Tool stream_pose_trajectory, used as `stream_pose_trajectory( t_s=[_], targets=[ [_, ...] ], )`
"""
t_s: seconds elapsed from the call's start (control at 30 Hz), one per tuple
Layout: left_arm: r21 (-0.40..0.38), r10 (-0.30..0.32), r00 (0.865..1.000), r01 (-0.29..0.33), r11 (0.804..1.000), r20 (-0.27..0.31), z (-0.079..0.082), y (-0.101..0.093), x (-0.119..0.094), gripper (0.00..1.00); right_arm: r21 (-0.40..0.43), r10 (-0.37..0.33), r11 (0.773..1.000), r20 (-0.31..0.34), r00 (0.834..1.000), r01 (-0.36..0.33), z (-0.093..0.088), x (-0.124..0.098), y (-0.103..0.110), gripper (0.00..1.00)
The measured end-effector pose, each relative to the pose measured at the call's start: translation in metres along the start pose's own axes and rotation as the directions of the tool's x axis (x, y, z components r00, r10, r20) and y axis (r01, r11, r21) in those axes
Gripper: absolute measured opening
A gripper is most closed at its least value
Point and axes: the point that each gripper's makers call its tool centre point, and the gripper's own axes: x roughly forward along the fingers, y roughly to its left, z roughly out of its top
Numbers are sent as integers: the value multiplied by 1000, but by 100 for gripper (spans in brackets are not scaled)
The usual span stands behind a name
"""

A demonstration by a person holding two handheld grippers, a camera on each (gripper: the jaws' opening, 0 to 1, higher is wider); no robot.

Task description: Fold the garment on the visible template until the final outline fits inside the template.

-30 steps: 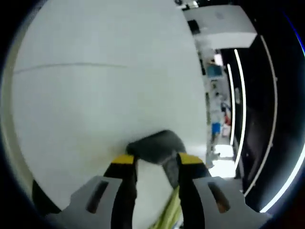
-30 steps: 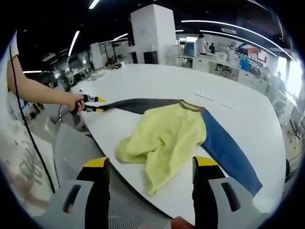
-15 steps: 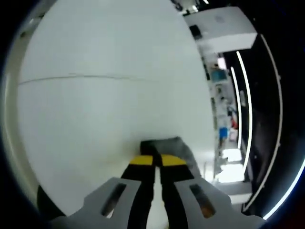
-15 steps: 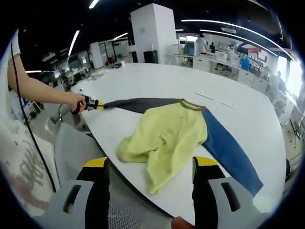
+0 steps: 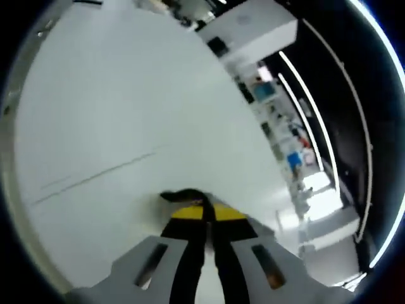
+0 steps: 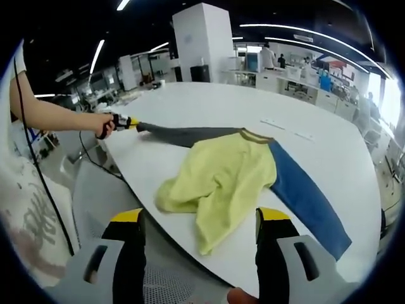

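the left gripper view sits very low and close over the white table point(image 5: 114, 114), looking along its own tool point(image 5: 204, 215) across the bare top toward the far room, and it is rolled to one side. the right gripper view looks from beyond the table's near edge, higher and farther back, across the whole table point(image 6: 329, 158). both views share the table top and the left tool point(image 6: 130, 121) at the grey sleeve point(image 6: 183, 134).

In the right gripper view, the right tool point(image 6: 201, 247) rises from the lower edge: two black jaws with yellow tips on pale grey brackets, each with a slot. At far left, a white short sleeve point(image 6: 19, 60), a thin black cable point(image 6: 35, 164) and a white printed shirt point(image 6: 25, 221). In the left gripper view, the left tool point(image 5: 204, 218) looks alike.
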Motion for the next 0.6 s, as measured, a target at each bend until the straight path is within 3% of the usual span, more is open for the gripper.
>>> stream_pose_trajectory(
  t_s=[0.13, 0.23, 0.3, 0.37, 0.5, 0.6],
  targets=[
    [111, -70, 997, 66, 992, 37, 9, -19, -1, 0, 1, 2, 1000, -3, 1000, -2, -1, 1, 1, 71],
    [50, -61, 998, 60, 997, 25, 0, -11, -3, 0, 4, 0, 1000, -3, 1000, 0, -2, 0, 1, 71],
    [-15, -22, 1000, 22, 1000, -1, -6, 7, -2, 0, 3, 0, 1000, -5, 1000, 0, -2, 0, 0, 71],
    [-55, 10, 1000, -11, 998, -13, -15, 7, -16, 0, 2, -4, 1000, -6, 1000, 4, -2, 0, -1, 71],
    [-58, 55, 998, -57, 997, -43, -30, 34, -15, 0, 0, -5, 1000, -10, 1000, 5, -2, -1, -2, 71],
    [-61, 74, 994, -79, 995, -77, -44, 41, -15, 0, -5, -3, 1000, -14, 1000, 3, -2, -1, -2, 71]
  ],
)
